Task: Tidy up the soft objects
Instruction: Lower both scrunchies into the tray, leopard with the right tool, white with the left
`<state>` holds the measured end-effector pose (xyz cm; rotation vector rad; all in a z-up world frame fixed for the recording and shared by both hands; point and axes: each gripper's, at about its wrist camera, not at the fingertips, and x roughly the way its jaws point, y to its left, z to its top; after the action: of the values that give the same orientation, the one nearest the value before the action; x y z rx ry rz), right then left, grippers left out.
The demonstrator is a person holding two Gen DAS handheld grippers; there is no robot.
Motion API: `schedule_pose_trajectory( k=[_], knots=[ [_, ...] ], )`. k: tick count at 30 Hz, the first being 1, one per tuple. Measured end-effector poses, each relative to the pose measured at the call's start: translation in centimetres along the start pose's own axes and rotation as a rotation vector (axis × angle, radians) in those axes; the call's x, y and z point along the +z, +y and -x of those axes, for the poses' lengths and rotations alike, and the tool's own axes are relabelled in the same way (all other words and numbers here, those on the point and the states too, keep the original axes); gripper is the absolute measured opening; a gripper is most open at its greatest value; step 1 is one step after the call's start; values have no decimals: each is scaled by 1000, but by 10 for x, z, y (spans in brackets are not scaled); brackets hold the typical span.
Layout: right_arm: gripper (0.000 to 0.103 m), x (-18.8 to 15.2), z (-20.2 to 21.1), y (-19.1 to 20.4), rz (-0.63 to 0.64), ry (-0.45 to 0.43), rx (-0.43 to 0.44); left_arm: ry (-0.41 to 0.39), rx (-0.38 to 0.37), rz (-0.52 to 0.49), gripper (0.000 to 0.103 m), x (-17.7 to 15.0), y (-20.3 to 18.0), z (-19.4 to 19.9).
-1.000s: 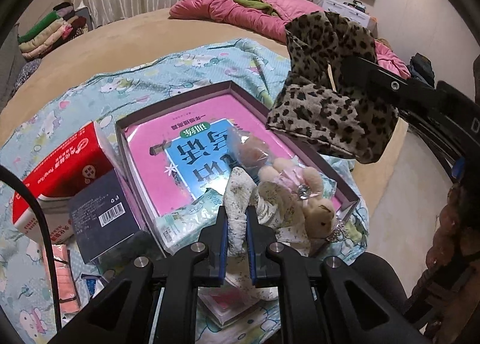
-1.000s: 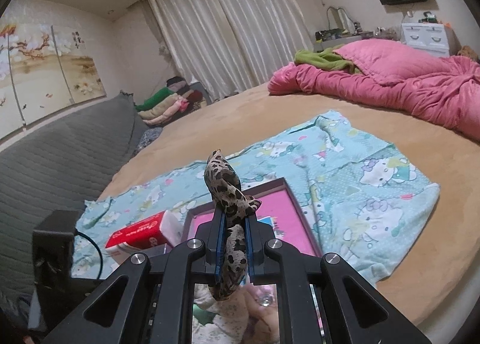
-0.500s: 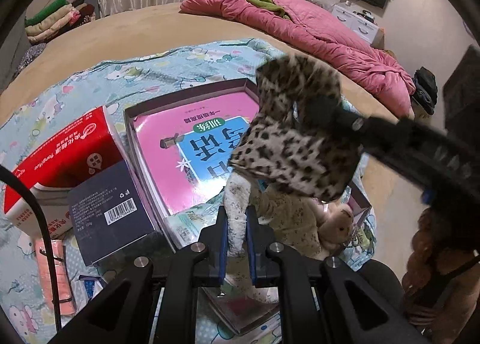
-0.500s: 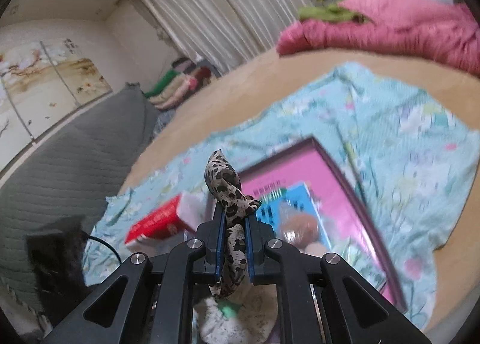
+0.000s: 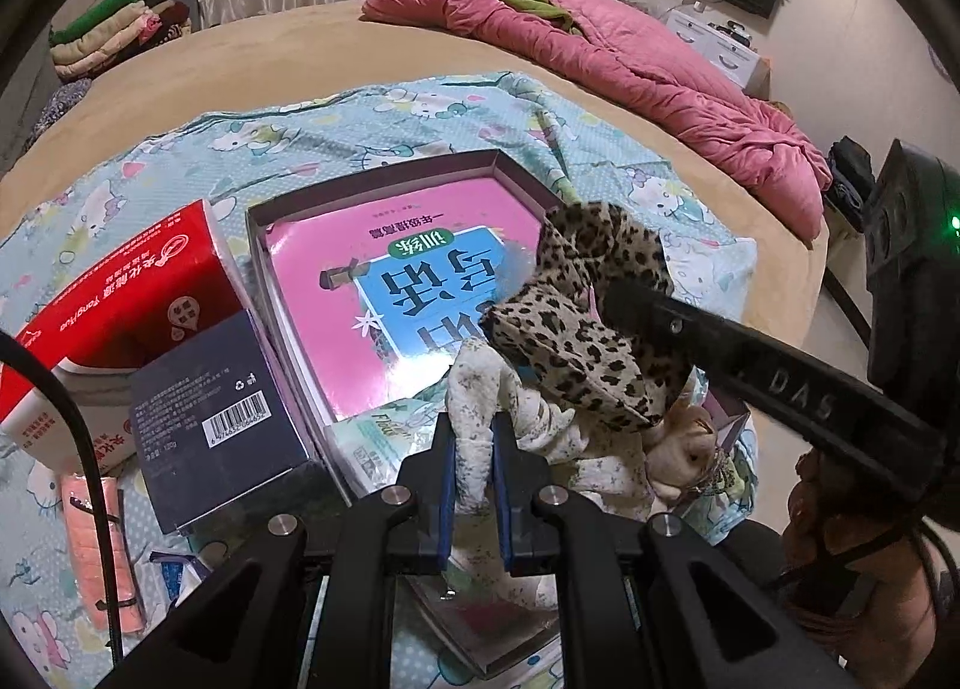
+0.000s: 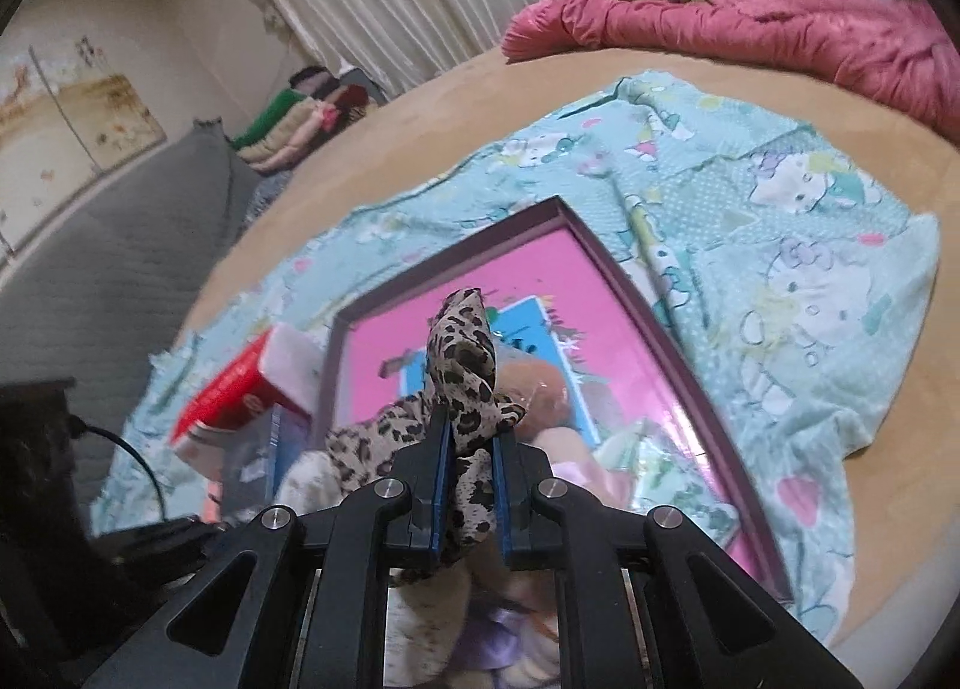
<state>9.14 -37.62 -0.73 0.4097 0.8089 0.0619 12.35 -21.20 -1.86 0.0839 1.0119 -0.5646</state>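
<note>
Leopard cloth [image 5: 591,329] covers plush toy [image 5: 684,449]; box [image 5: 372,191] corner hidden.

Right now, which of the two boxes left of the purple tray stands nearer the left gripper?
The dark navy barcode box, close beside the left gripper; the red tissue box lies behind it.

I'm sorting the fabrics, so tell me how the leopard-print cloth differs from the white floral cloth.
The leopard-print cloth is tan with dark spots; the white floral cloth is pale with faint speckles. The leopard-print cloth is clamped in the right tongs, the white floral cloth in the left tongs. The leopard-print cloth hangs above the white floral cloth. Both are soft, crumpled fabric.
</note>
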Motion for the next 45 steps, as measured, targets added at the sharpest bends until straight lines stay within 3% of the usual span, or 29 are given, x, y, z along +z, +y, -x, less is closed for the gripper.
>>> schedule_pose_trajectory(
  k=[6, 14, 23, 28, 34, 40, 45],
  knots=[
    [14, -7, -8, 5, 93, 21, -102, -5, -6, 0, 11, 1, -1, -1],
    [18, -9, -8, 3, 104, 11, -124, -1, -11, 4, 11, -3, 2, -2],
    [33, -8, -3, -2, 70, -5, -121, 5, 1, 11, 11, -2, 2, -4],
    [49, -7, 1, -8, 44, -20, -133, 3, 2, 16, 11, -3, 3, -4],
    [60, -8, 8, -12, 24, -37, -150, 4, 11, 15, 12, -4, 1, -2],
    [69, -6, 19, -12, 26, -75, -174, 0, 22, 19, 16, -3, 1, 1],
    [74, -5, 26, -5, 68, -113, -211, 5, 25, 19, 25, -2, 2, 2]
  ],
)
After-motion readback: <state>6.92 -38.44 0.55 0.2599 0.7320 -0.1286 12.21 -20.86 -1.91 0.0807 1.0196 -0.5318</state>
